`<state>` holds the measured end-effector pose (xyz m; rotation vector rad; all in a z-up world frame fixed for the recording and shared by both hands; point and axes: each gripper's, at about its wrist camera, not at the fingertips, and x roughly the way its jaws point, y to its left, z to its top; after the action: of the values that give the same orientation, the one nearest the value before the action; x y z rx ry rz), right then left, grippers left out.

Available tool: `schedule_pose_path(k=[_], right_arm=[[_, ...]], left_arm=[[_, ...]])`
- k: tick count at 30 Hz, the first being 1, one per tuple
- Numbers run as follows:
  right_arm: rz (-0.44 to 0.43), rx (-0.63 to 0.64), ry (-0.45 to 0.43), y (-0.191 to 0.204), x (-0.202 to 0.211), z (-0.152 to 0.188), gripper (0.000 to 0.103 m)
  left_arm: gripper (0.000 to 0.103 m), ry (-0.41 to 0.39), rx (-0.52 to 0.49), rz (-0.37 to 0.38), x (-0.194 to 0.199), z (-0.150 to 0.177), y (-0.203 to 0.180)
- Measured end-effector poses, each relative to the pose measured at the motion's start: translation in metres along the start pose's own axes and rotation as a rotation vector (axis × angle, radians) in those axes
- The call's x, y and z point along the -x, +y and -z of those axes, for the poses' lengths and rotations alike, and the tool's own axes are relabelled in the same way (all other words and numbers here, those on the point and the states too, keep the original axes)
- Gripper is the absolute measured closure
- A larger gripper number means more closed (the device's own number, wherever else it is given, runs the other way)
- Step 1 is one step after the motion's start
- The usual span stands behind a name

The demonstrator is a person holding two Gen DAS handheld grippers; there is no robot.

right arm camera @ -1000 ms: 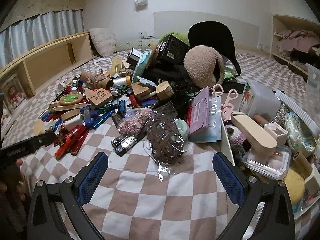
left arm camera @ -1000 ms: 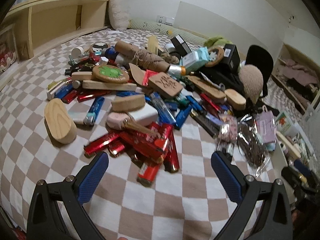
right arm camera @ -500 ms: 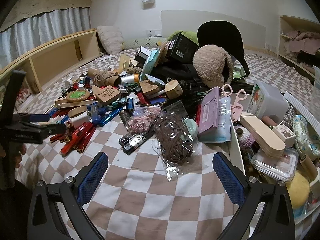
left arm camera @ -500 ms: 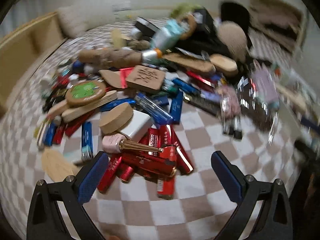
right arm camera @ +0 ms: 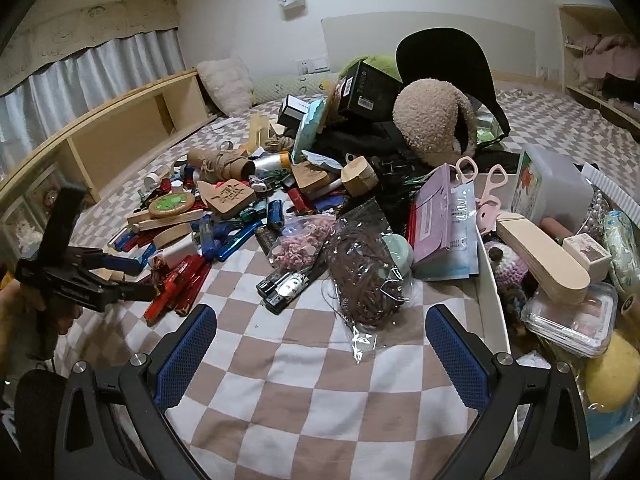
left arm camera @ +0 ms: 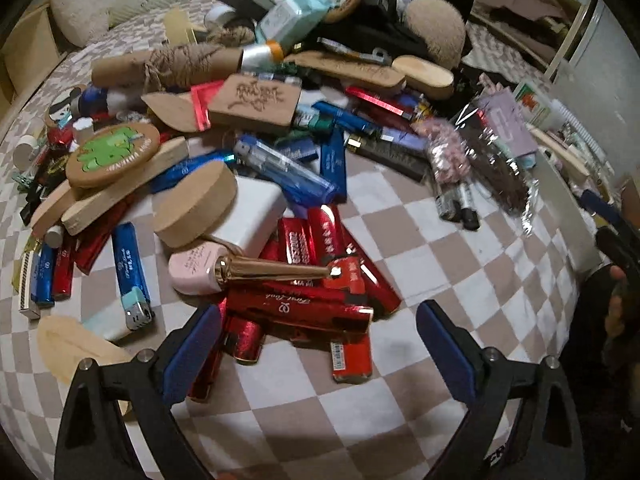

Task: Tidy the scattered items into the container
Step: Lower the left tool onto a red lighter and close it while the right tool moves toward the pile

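The left tool point(left arm camera: 318, 336) is closing, nothing pinched yet, over stacked red lighters point(left arm camera: 304, 304) near the bed's front edge; they could slide apart. The right tool point(right arm camera: 320, 352) is hanging apart beside the white container point(right arm camera: 494, 280) at the bed's right edge.

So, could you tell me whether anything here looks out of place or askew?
Mainly the heap itself: red lighters, blue lighters and wooden pieces lie criss-crossed on the checked blanket instead of in the white container. A pink bottle with a gold cap lies tipped on top of the red ones.
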<state>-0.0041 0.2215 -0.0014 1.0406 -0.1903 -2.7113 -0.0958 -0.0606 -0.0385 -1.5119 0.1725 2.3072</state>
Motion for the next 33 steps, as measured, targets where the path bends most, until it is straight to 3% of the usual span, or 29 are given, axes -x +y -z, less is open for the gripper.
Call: schedule_pose_path(k=[10,14,18,23,28,33], right_arm=[[0.002,0.018,0.007,0.003,-0.001,0.002,0.0],[-0.003,0.017,0.005,0.002,0.0,0.002,0.0],[-0.001,0.024,0.009,0.003,-0.002,0.002,0.0],[0.003,0.036,0.015,0.005,-0.003,0.003,0.0],[0.006,0.042,0.021,0.007,-0.005,0.003,0.0],[-0.004,0.064,0.035,0.013,-0.008,0.005,0.0]], left_arm=[[0.005,0.036,-0.003,-0.08,-0.023,-0.004,0.005],[0.006,0.025,-0.005,-0.057,-0.019,-0.002,0.009],[0.021,0.015,-0.015,-0.027,-0.014,0.0,0.011],[0.02,0.017,-0.036,-0.026,-0.013,0.001,0.007],[0.021,0.008,0.004,-0.052,-0.009,0.002,0.008],[0.021,-0.064,0.08,-0.076,0.011,0.003,0.006]])
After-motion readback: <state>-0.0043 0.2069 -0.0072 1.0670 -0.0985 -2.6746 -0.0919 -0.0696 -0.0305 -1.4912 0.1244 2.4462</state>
